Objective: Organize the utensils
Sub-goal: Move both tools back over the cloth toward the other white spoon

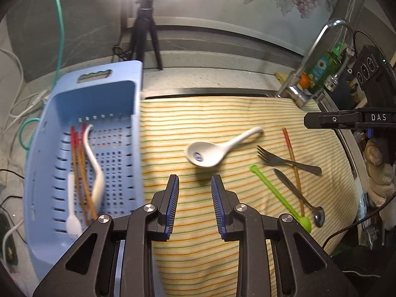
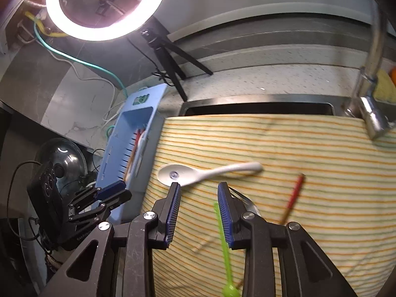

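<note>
A blue slotted basket (image 1: 118, 94) stands at the left and holds red-tipped chopsticks (image 1: 79, 168), a white ceramic spoon (image 1: 95, 170) and a small white plastic spoon (image 1: 72, 212). On the striped cloth (image 1: 198, 259) lie a white ceramic soup spoon (image 1: 217, 149), a dark fork (image 1: 284, 160), a green plastic spoon (image 1: 279, 195), a metal spoon (image 1: 299, 198) and one red-tipped chopstick (image 1: 293, 165). My left gripper (image 1: 194, 180) is open and empty, just short of the soup spoon. My right gripper (image 2: 199, 188) is open and empty above the green spoon (image 2: 224, 247), near the soup spoon (image 2: 198, 172).
A tripod (image 1: 144, 29) with a ring light (image 2: 99, 7) stands behind the basket (image 2: 131, 146). A faucet (image 1: 311, 57), a green bottle (image 1: 324, 68) and an orange object stand at the back right. Cables trail at the left. The sink edge (image 2: 257, 104) shows behind the cloth.
</note>
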